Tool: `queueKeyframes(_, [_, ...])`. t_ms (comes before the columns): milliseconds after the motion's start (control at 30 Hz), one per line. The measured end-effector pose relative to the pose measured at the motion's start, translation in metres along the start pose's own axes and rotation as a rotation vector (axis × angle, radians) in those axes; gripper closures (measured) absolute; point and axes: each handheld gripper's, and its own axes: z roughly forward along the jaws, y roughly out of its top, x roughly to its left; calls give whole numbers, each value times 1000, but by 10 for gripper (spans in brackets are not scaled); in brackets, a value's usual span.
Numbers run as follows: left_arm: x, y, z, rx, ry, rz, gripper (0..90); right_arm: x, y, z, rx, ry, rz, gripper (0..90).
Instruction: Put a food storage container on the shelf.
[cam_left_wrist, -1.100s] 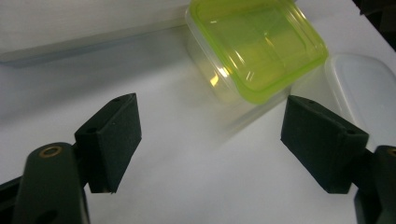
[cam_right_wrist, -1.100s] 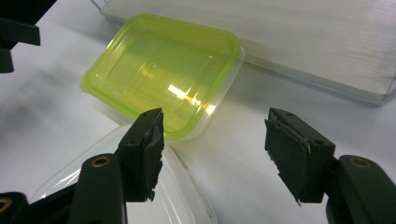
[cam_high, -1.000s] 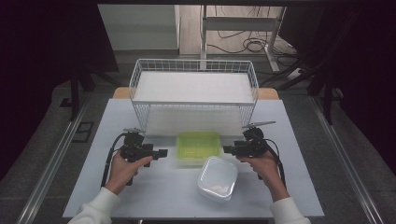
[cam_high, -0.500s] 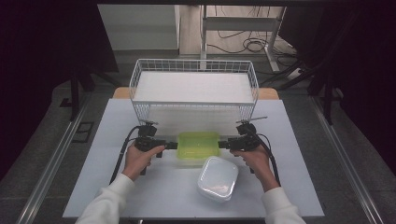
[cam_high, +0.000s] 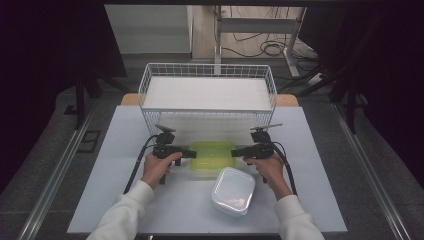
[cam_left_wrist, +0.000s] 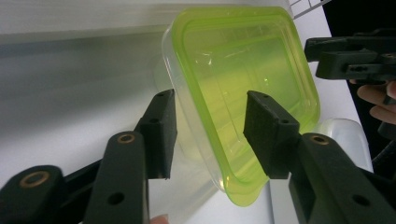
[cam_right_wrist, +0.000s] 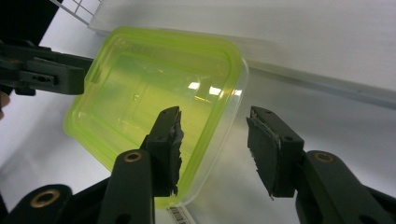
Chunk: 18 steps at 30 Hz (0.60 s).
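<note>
Your left gripper (cam_high: 189, 153) and right gripper (cam_high: 239, 151) straddle opposite ends of the clear plastic box with the lime-green lid (cam_high: 213, 155), mid-bench before the white wire basket (cam_high: 207, 95). Both sets of jaws have just been closing, pads not yet pressing it.

Wire basket (cam_high: 207, 75) just behind container (cam_high: 212, 154)

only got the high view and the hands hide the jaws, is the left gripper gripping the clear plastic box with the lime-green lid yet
observer: not that I can see. The left gripper has the clear plastic box with the lime-green lid edge-on between its jaws, which have just been closing.
operator: and the right one
observer: the right gripper straddles the opposite edge, its jaws also just closing; its outer jaw stands clear of the wall.
operator: anything else hidden from me
observer: a barcode label on the box near that gripper.
</note>
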Motion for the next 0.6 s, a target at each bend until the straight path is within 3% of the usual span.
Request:
queueKeyframes(333, [5, 1, 2, 11, -14, -24, 614, -7, 1, 10, 29, 41, 83, 615])
queueKeyframes(500, [7, 1, 5, 11, -48, -50, 653, -9, 0, 14, 40, 57, 103, 668])
queueKeyframes(600, [9, 1, 6, 24, -37, -41, 698, -10, 0, 15, 44, 59, 123, 692])
